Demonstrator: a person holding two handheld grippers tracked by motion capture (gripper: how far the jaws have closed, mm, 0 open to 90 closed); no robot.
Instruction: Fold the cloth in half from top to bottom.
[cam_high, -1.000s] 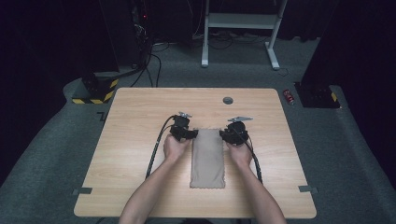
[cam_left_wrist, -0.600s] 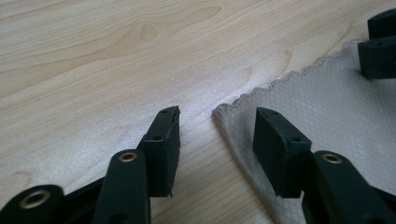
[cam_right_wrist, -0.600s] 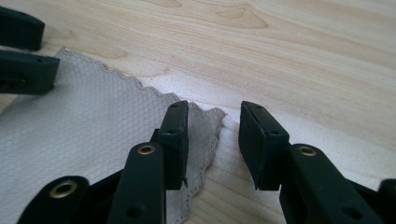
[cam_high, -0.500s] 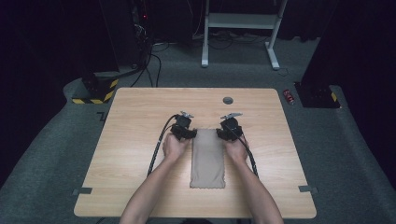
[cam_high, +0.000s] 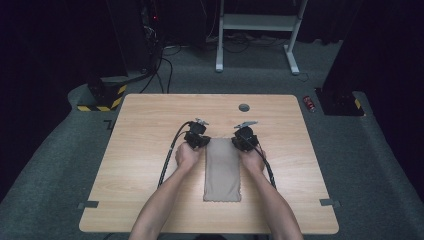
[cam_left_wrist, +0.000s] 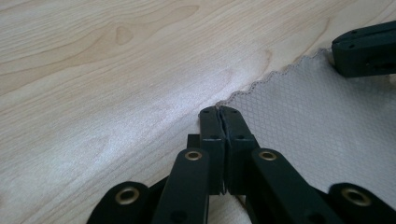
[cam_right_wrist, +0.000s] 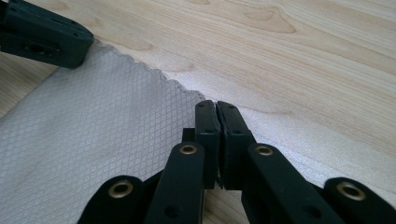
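Note:
A grey-beige cloth (cam_high: 222, 170) with a diamond weave and scalloped edges lies folded lengthwise on the wooden table (cam_high: 150, 115). My left gripper (cam_high: 203, 142) sits at its far left corner. In the left gripper view the jaws (cam_left_wrist: 219, 110) have just closed tight on the corner of the cloth (cam_left_wrist: 303, 121). My right gripper (cam_high: 239, 142) is at the far right corner. Its jaws (cam_right_wrist: 215, 103) have also just closed, pinching the corner of the cloth (cam_right_wrist: 93, 140). Each gripper view shows the other gripper across the cloth: the right gripper (cam_left_wrist: 366, 49) and the left gripper (cam_right_wrist: 42, 35).
A round cable hole (cam_high: 244, 107) sits near the table's far edge. Black cables trail from both grippers along the forearms. On the floor beyond are a red can (cam_high: 310, 103), a yellow-and-black striped base (cam_high: 102, 97) and a white frame (cam_high: 260, 22).
The right gripper has edged left to the cloth's far right corner. The left hand has stayed in place.

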